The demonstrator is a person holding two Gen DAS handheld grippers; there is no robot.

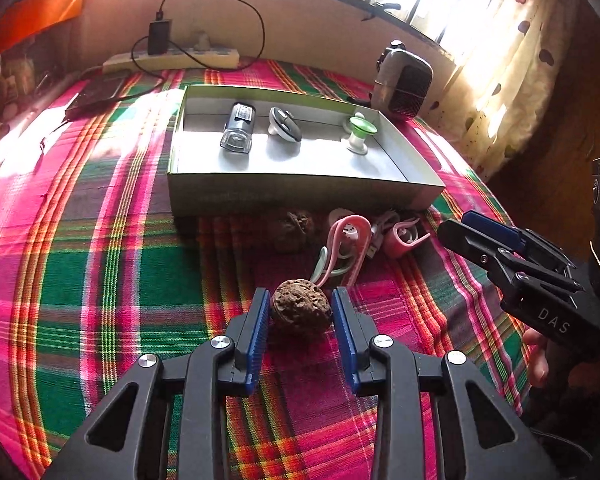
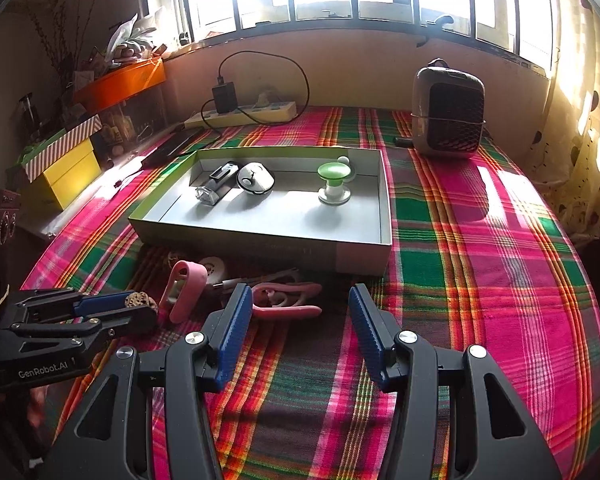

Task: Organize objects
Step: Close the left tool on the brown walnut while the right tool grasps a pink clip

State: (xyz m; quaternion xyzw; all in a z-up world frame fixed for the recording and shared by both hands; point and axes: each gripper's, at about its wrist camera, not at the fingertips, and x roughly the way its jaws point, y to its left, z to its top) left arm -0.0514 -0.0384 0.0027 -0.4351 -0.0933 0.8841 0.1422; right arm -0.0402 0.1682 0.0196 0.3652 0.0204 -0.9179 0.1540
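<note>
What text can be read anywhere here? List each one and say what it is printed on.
"DAS": on the body of the right gripper, white letters, seen from the left wrist view.
"GenRobot.AI": on the body of the left gripper, seen from the right wrist view.
The label on the small clear flashlight in the box is too small to read.

A grey mesh-fronted heater (image 2: 448,110) stands far right; a cream power strip (image 2: 242,115) with black charger (image 2: 224,97) lies far left.
</note>
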